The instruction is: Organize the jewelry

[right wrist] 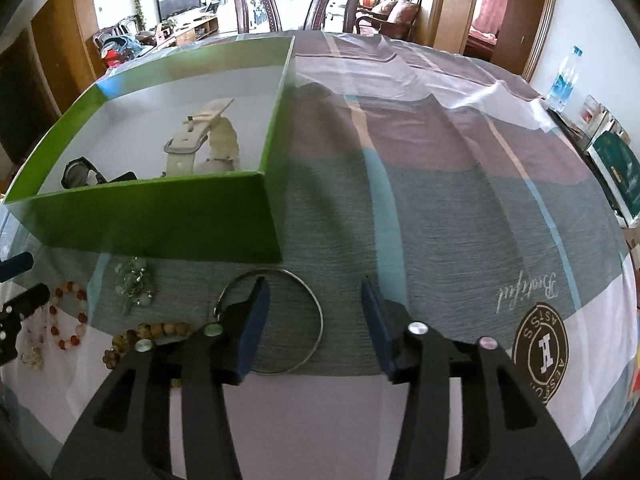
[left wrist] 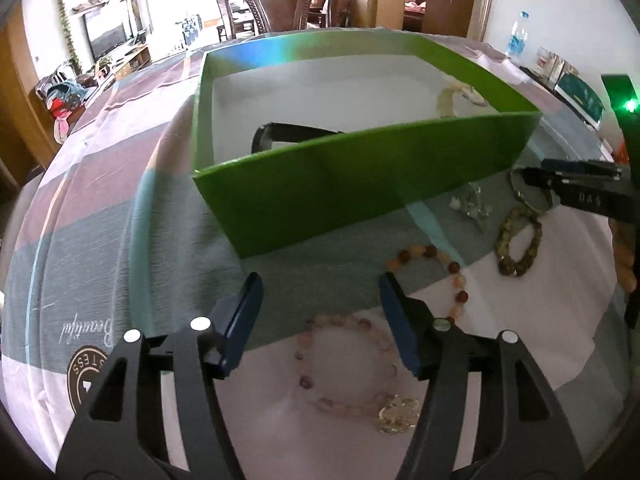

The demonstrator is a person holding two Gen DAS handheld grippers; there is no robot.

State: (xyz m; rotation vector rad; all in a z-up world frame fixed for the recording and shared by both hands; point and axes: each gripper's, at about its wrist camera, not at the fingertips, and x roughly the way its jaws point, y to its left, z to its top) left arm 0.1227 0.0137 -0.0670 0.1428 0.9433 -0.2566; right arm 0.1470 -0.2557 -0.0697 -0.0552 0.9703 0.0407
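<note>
Pale pink beaded bracelet (left wrist: 346, 364) lies under the released left gripper (left wrist: 320, 300); right gripper (right wrist: 314, 308), released, straddles the thin metal bangle (right wrist: 276, 320) for pickup.

Your right claw (right wrist: 314, 316) hangs over the worktop (right wrist: 440, 208) with its blue pads apart and nothing pressed between them. Its left pad sits over a thin metal bangle (right wrist: 316, 308) lying flat on the striped cloth, just in front of the green box (right wrist: 160, 220). Inside the box you can see a cream watch (right wrist: 192, 148) and a black watch (right wrist: 80, 174). To your left lie a brown bead bracelet (right wrist: 160, 330), a pale green cluster (right wrist: 134, 284) and a red-and-white bead bracelet (right wrist: 70, 316).
</note>
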